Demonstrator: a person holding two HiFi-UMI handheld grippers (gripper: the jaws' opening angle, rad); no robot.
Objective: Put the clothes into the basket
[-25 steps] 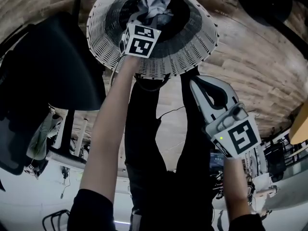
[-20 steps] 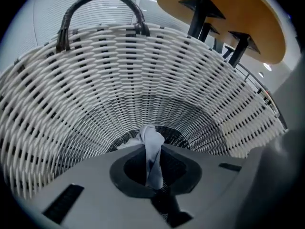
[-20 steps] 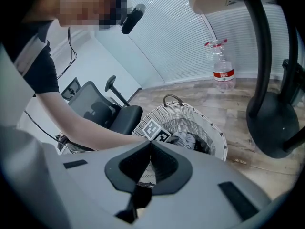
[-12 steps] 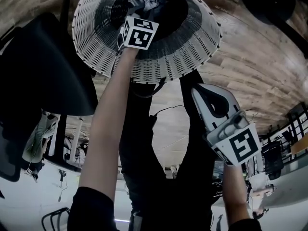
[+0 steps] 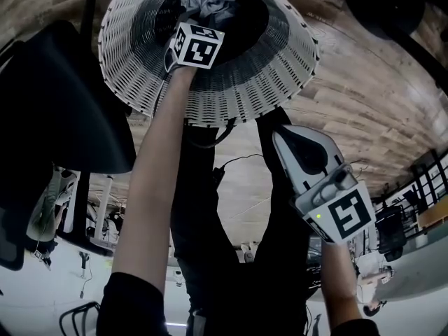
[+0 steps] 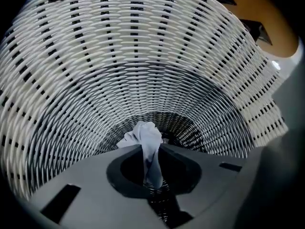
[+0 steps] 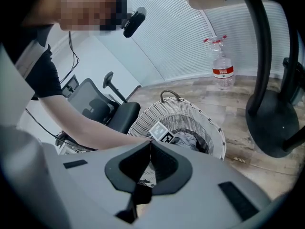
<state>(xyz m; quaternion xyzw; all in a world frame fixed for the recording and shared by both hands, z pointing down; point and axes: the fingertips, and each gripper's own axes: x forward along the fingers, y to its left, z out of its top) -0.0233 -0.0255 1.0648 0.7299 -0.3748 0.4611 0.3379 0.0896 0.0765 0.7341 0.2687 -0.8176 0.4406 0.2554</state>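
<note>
The pale cloth [image 6: 145,135] hangs bunched in my left gripper [image 6: 159,148], which is clenched on it deep inside the white wicker basket [image 6: 143,56]. That way it should drop onto the grey clothes [image 7: 188,140] already lying there rather than snag the rim, though I can't tell whether it touches them yet. My right gripper [image 7: 150,142] is closed and empty, held short of the basket to stay out of the way.
</note>
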